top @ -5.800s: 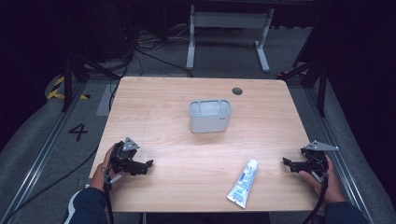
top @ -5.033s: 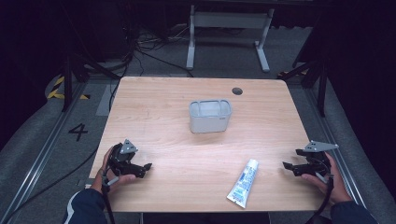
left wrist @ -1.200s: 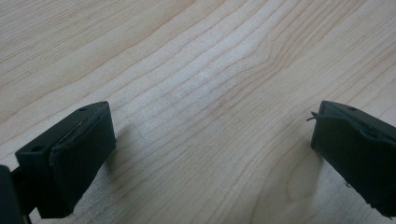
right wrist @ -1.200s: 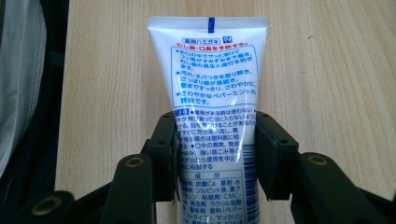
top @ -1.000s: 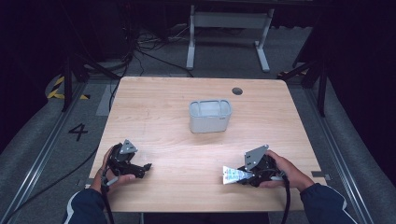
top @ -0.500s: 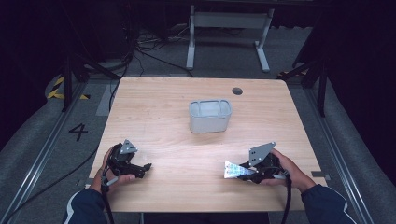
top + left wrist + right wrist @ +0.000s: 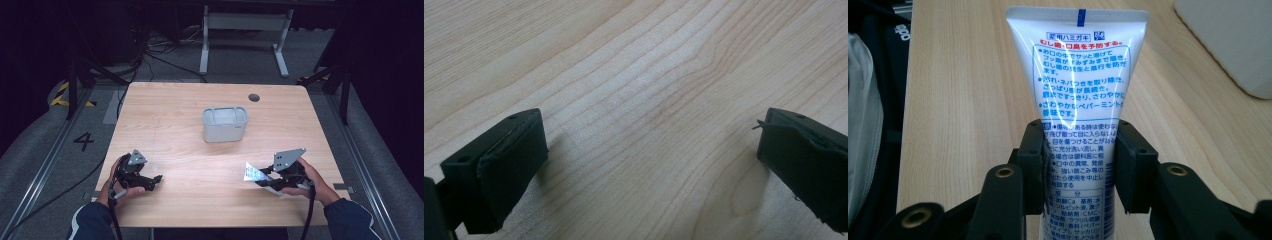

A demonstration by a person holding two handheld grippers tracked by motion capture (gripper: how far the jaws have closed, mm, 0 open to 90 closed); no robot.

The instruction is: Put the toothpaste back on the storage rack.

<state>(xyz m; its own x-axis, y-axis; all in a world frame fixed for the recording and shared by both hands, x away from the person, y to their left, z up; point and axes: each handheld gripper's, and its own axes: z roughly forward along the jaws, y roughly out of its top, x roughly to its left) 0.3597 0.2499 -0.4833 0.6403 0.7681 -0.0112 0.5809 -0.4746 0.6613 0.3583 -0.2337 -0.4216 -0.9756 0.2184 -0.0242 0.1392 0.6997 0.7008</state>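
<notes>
Toothpaste tube (image 7: pixel 1079 100) sits clamped between the jaws of the right gripper (image 7: pixel 272 176), near the front right corner of the worktop (image 7: pixel 190 105). In the right gripper view the two black jaws press against the tube's sides a little below its middle, and the flat crimped end points away from the camera, towards the far side of the worktop. The tube is white with blue and red Japanese print and a short blue mark on the crimped edge. In the high view the crimped end (image 7: pixel 251 173) sticks out to the left of the gripper and looks raised a little off the wood, though how far the rest of the tube clears the surface is hard to tell. The person's right hand (image 7: pixel 312 177) wraps the gripper from behind, and the grey three-cornered plate stands up on top of it.

A pale grey, open-topped container (image 7: pixel 225 123) with rounded corners stands near the middle of the worktop, well apart from both grippers; its corner shows at the upper right of the right gripper view (image 7: pixel 1233 40).

The left gripper (image 7: pixel 150 181) rests near the front left corner, held by the left hand (image 7: pixel 117 182). In the left gripper view its jaws stand wide apart with bare wood between them, holding nothing. A small dark round hole (image 7: pixel 254 97) lies near the far edge of the worktop, right of centre.
</notes>
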